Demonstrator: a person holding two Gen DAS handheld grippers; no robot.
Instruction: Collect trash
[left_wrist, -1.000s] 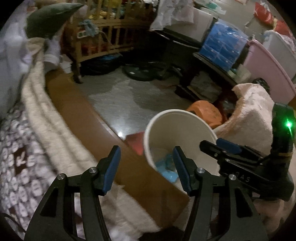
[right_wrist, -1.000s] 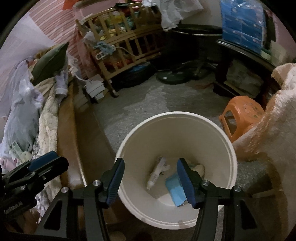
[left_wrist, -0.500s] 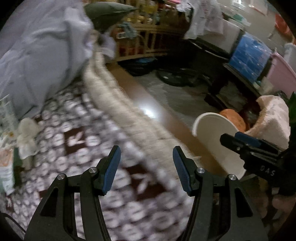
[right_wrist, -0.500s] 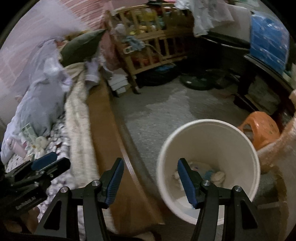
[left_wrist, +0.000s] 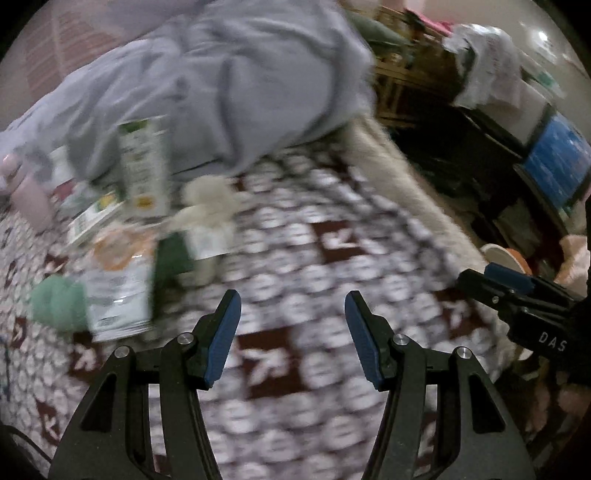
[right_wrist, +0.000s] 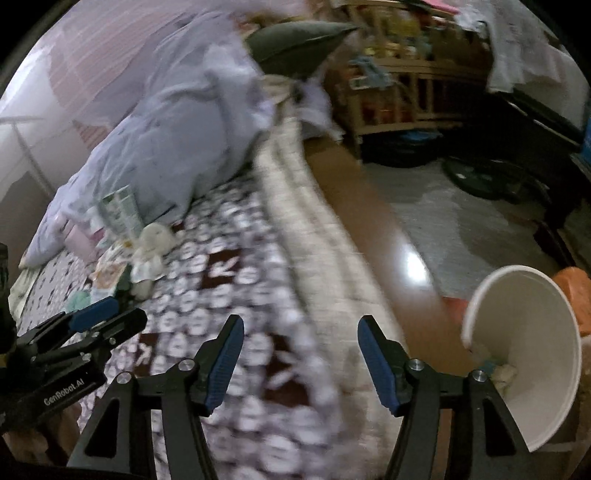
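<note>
A heap of trash lies on the patterned bedspread (left_wrist: 295, 258): a green-and-white carton (left_wrist: 142, 166), a crumpled tissue (left_wrist: 208, 206), a white wrapper (left_wrist: 118, 291) and a green wad (left_wrist: 55, 306). My left gripper (left_wrist: 291, 334) hangs open over the bedspread, to the right of the heap, with nothing between its fingers. The right gripper (right_wrist: 299, 356) is above the bed's edge, its jaws opening and empty. The white bin (right_wrist: 524, 354) stands on the floor at the right with scraps inside. The same heap (right_wrist: 125, 251) shows far left in the right wrist view.
A grey-blue duvet (left_wrist: 221, 81) is bunched behind the trash, with a dark green pillow (right_wrist: 295, 44) beyond it. A wooden cot (right_wrist: 406, 85) stands at the back. An orange stool (right_wrist: 576, 291) sits behind the bin. Grey floor (right_wrist: 461, 221) lies between bed and dark furniture.
Both grippers have swung left, away from the bin and over the bed. The trash heap has come into the left wrist view. The right jaws stand slightly wider.
</note>
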